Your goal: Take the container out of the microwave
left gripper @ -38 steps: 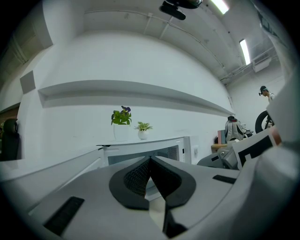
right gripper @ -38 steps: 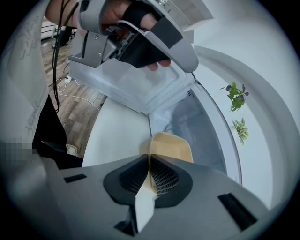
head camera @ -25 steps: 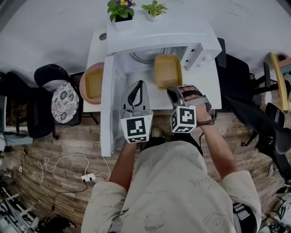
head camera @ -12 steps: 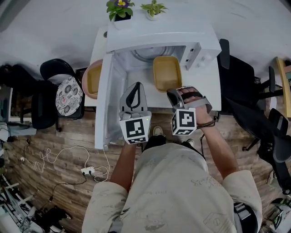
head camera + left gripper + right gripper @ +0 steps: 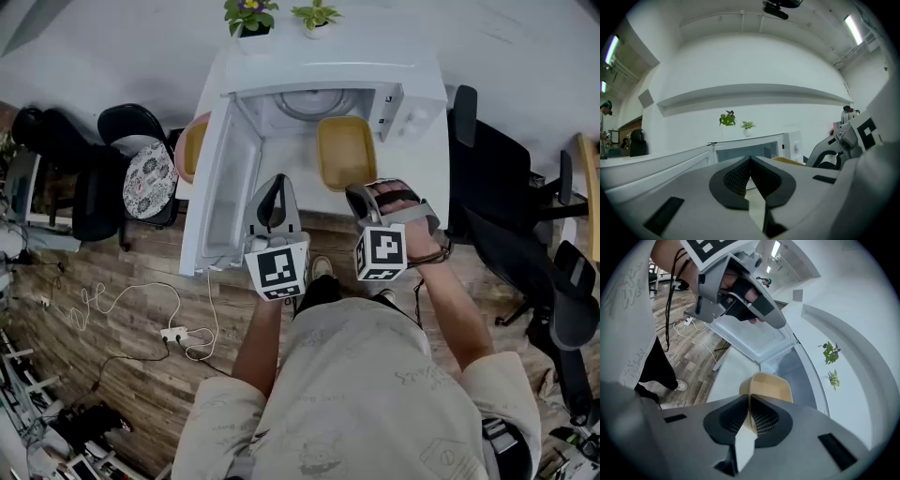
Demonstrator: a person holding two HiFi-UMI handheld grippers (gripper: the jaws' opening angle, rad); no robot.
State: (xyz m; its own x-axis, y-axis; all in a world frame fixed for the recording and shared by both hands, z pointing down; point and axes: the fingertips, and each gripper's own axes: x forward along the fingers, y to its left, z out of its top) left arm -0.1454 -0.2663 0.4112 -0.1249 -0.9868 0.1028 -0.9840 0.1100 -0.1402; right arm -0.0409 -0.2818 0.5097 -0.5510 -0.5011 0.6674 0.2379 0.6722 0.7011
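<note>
Right gripper (image 5: 749, 401): jaws were closed on the near rim of the shallow mustard-yellow plastic container (image 5: 769, 385), the thin wall pinched between the ribbed black pads (image 5: 765, 419); the gripper pointed down and away from the person. The container sat outside the cavity of the white microwave (image 5: 412, 89), over the white tabletop (image 5: 412, 178) just in front of the open mouth; whether it rested there or hung clear could not be told. Inside the cavity the round glass turntable (image 5: 314, 101) showed bare.

Left gripper (image 5: 750, 160): jaws were closed together with nothing between them; it was held about level, just beside the right gripper and between the container and the white microwave door (image 5: 225, 178), which stood swung wide to the left.

Beyond the door a round pink bowl (image 5: 190, 145) was partly hidden; two small potted plants (image 5: 251, 14) stood on the microwave's top; black chairs (image 5: 487, 159) flanked the table on a wood-plank floor (image 5: 122, 309); a white power strip (image 5: 173, 334) with its cable lay at lower left.
</note>
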